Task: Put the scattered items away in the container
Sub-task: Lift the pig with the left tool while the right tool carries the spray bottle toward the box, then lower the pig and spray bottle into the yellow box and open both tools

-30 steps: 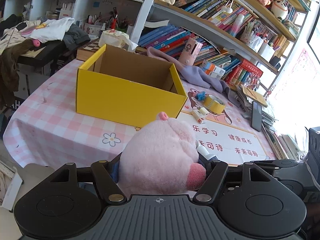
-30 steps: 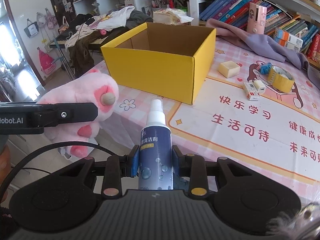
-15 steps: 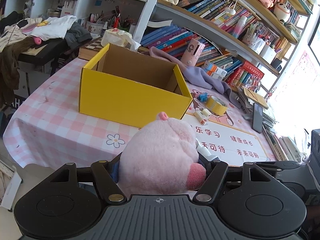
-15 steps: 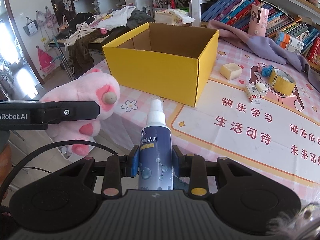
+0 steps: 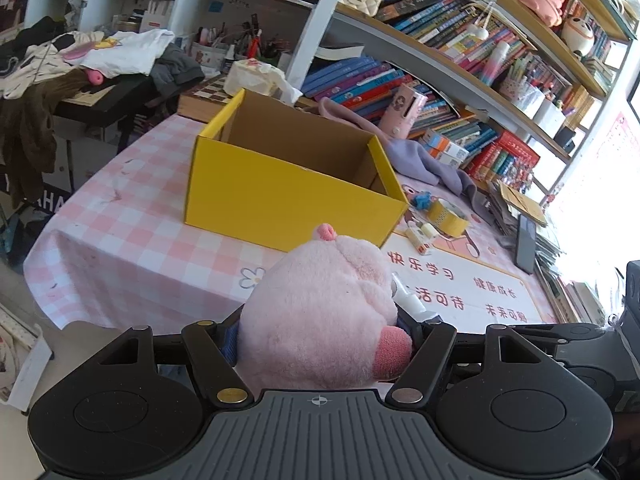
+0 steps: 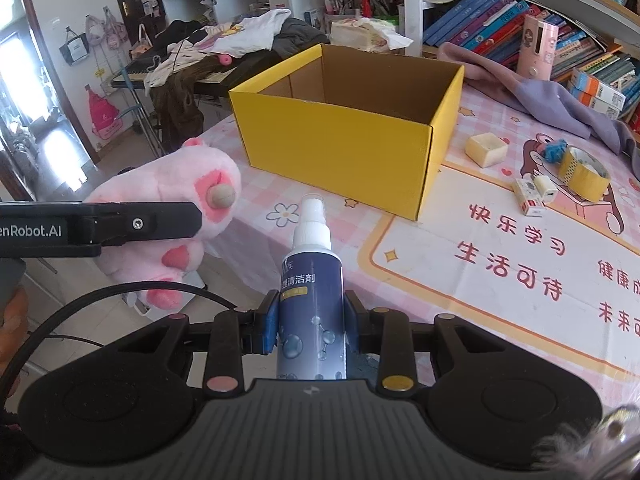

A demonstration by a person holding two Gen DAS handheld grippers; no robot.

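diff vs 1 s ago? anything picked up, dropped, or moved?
Nothing picked up or dropped. The left hand-held gripper has carried the pink plush pig a little closer to the yellow box, which sits larger in its view. The right hand-held gripper has barely moved and stays clamped on the spray bottle. The tape roll and small items on the table lie as before.

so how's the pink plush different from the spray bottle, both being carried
The pink plush is soft and bulky, spreading the left tool wide; the spray bottle is rigid and slim, upright in the narrower right tool. The plush is pink, the bottle dark blue with a white nozzle. Both are outside the yellow box.
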